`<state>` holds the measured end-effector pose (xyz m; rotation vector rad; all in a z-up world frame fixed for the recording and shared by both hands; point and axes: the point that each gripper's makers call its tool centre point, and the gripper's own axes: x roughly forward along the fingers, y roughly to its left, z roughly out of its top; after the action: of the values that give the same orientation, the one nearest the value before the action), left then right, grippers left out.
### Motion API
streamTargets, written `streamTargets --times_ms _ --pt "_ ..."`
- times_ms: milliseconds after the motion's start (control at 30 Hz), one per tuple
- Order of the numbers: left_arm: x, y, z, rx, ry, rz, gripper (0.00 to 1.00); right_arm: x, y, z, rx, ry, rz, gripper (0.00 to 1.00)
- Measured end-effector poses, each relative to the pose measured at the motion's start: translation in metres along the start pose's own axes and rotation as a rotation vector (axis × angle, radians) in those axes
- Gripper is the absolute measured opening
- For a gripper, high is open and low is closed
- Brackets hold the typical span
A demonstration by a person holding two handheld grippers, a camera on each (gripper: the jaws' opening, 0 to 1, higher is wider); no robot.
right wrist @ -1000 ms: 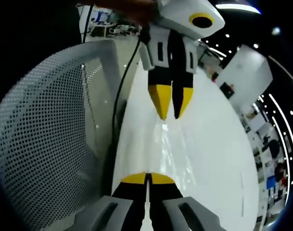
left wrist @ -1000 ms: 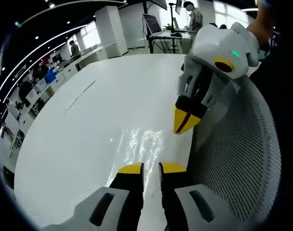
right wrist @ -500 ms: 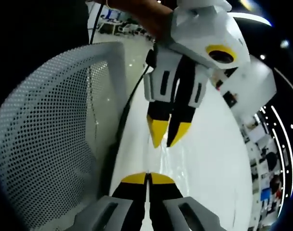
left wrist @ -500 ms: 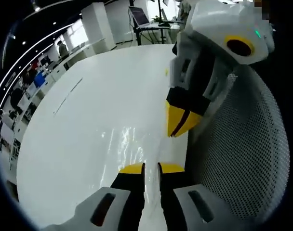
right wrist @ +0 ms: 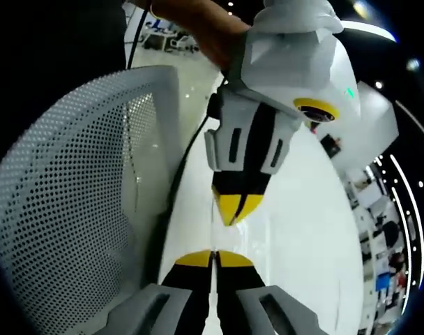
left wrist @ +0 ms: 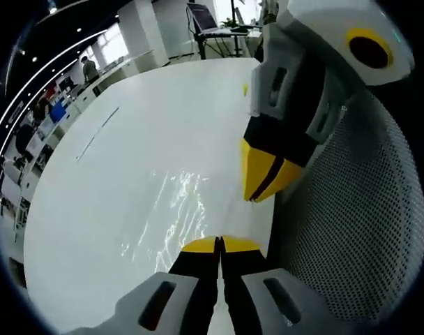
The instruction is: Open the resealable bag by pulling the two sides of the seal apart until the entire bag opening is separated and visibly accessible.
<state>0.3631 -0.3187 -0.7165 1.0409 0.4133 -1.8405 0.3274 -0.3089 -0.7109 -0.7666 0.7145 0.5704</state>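
Your left gripper point(left wrist: 219, 244) closed: its yellow tips, parted by a narrow gap a second ago, now met. Your right gripper point(left wrist: 266, 176) also drew in until its tips hung near the left one's, just beside the chair point(left wrist: 351, 223).

The bag point(left wrist: 173, 209) was clear film, readable only by its glints. It lay flat on the table point(left wrist: 128, 139) just beside the chair, with its near edge running up into the left jaws. In the right gripper view, a thin line of film point(right wrist: 214, 236) rose from between the right gripper's point(right wrist: 213, 258) tips, which were pressed together. The left gripper point(right wrist: 235, 206) came down from above with your hand point(right wrist: 198, 28) behind it, its tips also clenched.

Both grippers therefore looked to be pinching the bag at its mouth, though the film was too clear to show which lip each one held. You seemed to have brought them this close so that each could take one side of the seal at the same spot. That would let a pull apart peel the seal rather than drag the whole bag away from the chair. The seal did not yet look open.
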Motion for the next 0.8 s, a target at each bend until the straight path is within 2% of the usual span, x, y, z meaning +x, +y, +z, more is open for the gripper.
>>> streamTargets --times_ms 100,200,300,633,800 --pt "-0.003 0.005 0.007 -0.011 -0.028 0.030 0.00 0.002 -0.001 0.000 -0.027 0.014 -0.004 0.05" --pt "-0.006 0.014 0.014 0.015 -0.042 0.081 0.00 0.002 -0.002 0.005 -0.030 0.006 -0.006 0.04" --pt "-0.011 0.024 0.021 0.087 -0.035 0.149 0.00 0.002 -0.009 0.010 -0.036 0.006 -0.028 0.03" --pt "-0.029 0.043 0.048 0.129 -0.112 0.254 0.00 -0.003 -0.041 0.019 0.014 0.000 -0.109 0.03" --pt "-0.037 0.053 0.059 0.154 -0.157 0.321 0.00 -0.004 -0.046 0.018 0.017 0.003 -0.121 0.01"
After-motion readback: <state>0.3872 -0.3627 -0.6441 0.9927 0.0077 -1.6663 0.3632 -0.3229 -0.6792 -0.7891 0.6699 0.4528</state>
